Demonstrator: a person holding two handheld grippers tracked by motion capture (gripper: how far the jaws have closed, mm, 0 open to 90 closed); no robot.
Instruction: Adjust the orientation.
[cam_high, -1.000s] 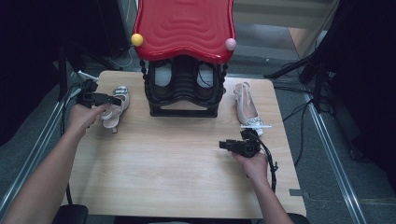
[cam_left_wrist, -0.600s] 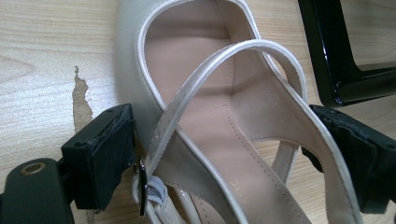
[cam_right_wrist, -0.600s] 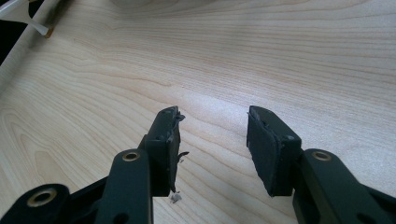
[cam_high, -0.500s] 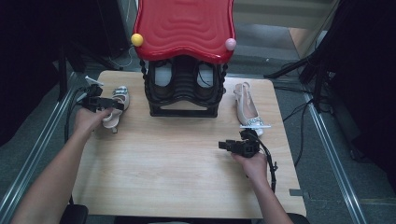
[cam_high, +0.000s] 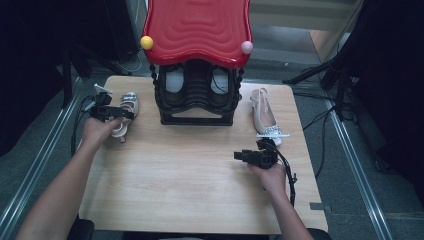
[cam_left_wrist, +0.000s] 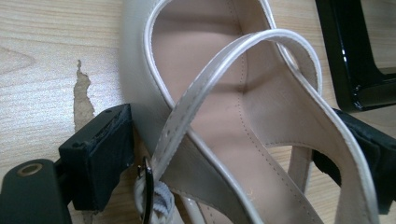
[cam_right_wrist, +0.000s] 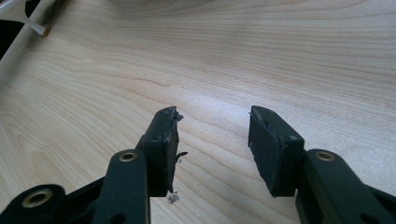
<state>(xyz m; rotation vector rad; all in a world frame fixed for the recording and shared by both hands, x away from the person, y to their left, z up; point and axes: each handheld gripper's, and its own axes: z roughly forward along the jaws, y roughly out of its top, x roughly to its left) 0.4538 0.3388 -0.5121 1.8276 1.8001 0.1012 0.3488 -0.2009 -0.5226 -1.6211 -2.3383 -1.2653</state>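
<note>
Evidently the left claw (cam_left_wrist: 233, 154) straddles the pale sandal (cam_left_wrist: 224, 116) at its heel, pads beside it, grip unclear; the right claw (cam_right_wrist: 212, 140), released, has just been widening over bare bench (cam_right_wrist: 280, 56).

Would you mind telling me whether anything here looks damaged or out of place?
Yes. The table has a chipped patch of veneer beside the left shoe. The right tool has frayed pads, with crumbs on the wood below. The right shoe lies apart, across the rack from its mate.
</note>
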